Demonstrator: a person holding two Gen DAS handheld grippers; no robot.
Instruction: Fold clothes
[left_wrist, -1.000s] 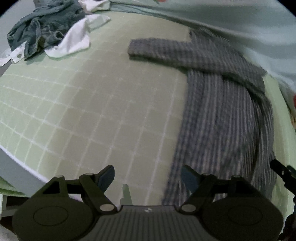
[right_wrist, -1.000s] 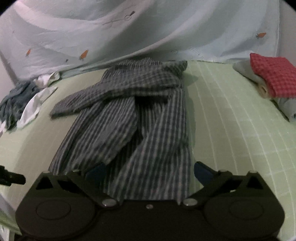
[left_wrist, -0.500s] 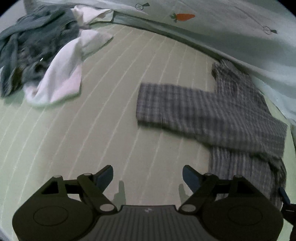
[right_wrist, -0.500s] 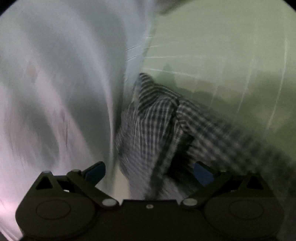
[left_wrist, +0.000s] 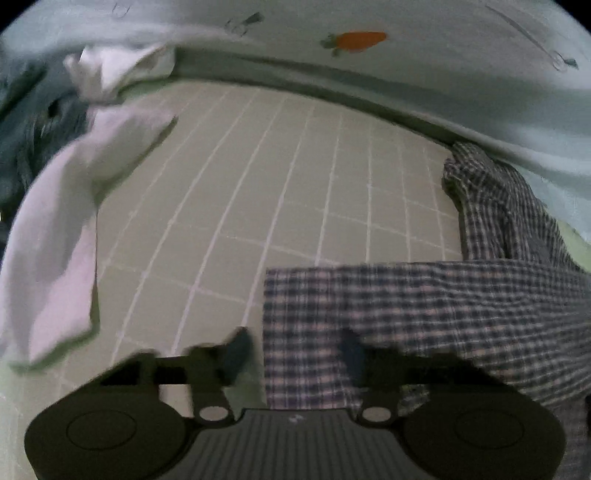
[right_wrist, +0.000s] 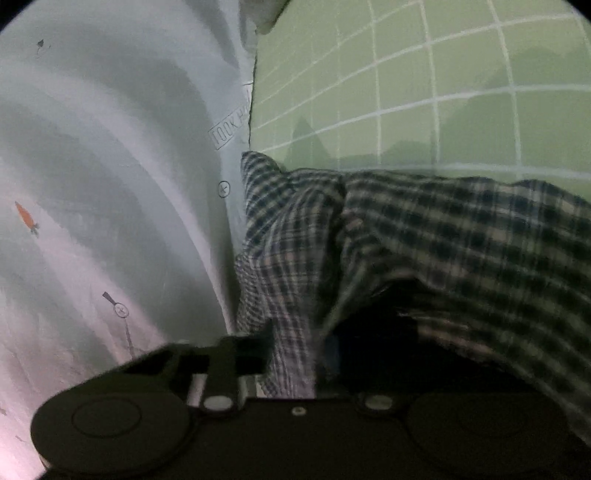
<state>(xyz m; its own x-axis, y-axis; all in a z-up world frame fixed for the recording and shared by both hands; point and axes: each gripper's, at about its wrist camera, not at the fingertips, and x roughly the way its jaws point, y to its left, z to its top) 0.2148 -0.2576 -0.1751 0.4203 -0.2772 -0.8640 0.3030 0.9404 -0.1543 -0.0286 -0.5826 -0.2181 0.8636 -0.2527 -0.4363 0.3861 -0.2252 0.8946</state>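
The left gripper (left_wrist: 293, 352) straddles the checked shirt's (left_wrist: 424, 306) cuff edge, jaws apart, the right gripper (right_wrist: 295, 347) pinches a shirt fold, with the green grid mat (left_wrist: 295, 177) and carrot-print sheet (left_wrist: 406, 55) beyond

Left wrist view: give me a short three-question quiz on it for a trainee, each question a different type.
1. True or false: the white garment lies touching the plaid sleeve.
2. Multiple choice: what is printed on the pale blanket at the far edge? A) carrots B) stars C) anchors
3. Fill in the blank: the left gripper has one jaw over bare sheet and the other over the end of the plaid ____.

Key: 1 false, bare checked sheet separates them; 2 A; 3 sleeve.
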